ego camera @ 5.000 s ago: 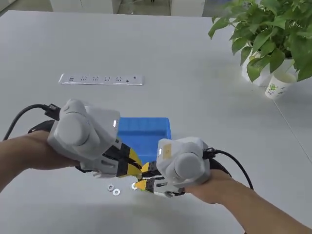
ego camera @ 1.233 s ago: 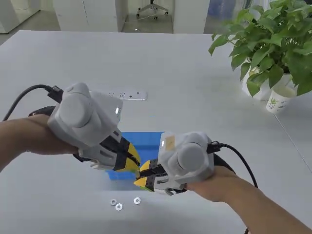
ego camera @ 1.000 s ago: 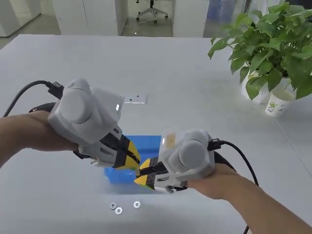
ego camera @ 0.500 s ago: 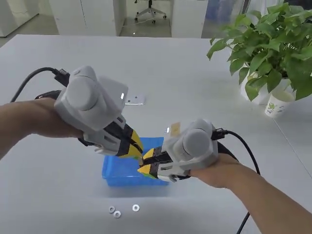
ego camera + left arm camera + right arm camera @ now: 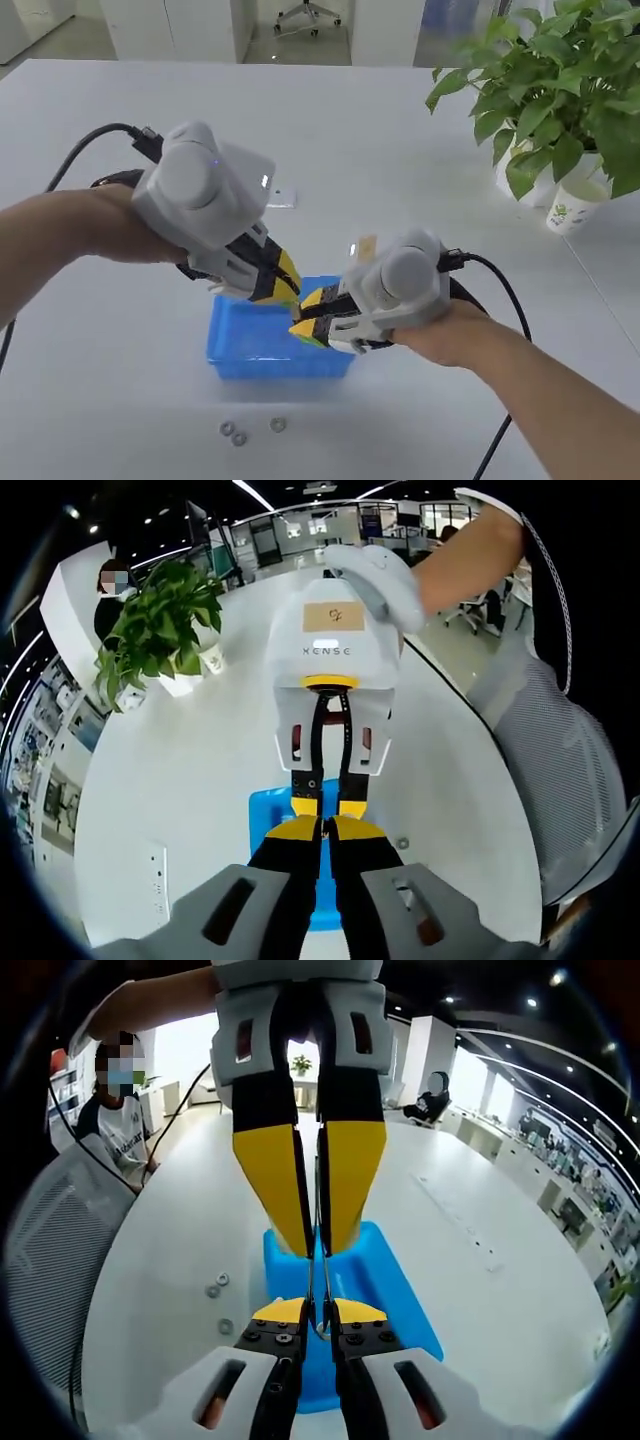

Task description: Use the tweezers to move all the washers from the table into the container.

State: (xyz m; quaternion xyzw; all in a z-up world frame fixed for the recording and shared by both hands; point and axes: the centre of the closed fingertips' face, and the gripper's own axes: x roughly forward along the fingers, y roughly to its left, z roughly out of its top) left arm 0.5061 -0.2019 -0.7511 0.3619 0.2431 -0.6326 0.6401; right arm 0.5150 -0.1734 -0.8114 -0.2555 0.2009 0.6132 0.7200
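Note:
The blue container (image 5: 235,365) sits on the white table, with three small washers (image 5: 240,438) lying in front of it. My left gripper (image 5: 285,290) hangs over the container, its yellow jaws shut on thin metal tweezers (image 5: 317,1260). My right gripper (image 5: 305,325) meets it tip to tip, and its jaws are closed on the tweezers' lower end. In the right gripper view, a small ring that may be a washer shows between the right gripper (image 5: 318,1310) jaws, above the container (image 5: 400,1310). The washers (image 5: 222,1280) lie on the table to the left.
A white power strip (image 5: 280,197) lies behind the container. A potted plant (image 5: 560,80) and a white cup (image 5: 565,210) stand at the far right. Cables trail from both grippers. Bare table surrounds the container.
Both grippers have risen from beside the washers and moved together over the blue container. The three washers on the table have stayed in place.

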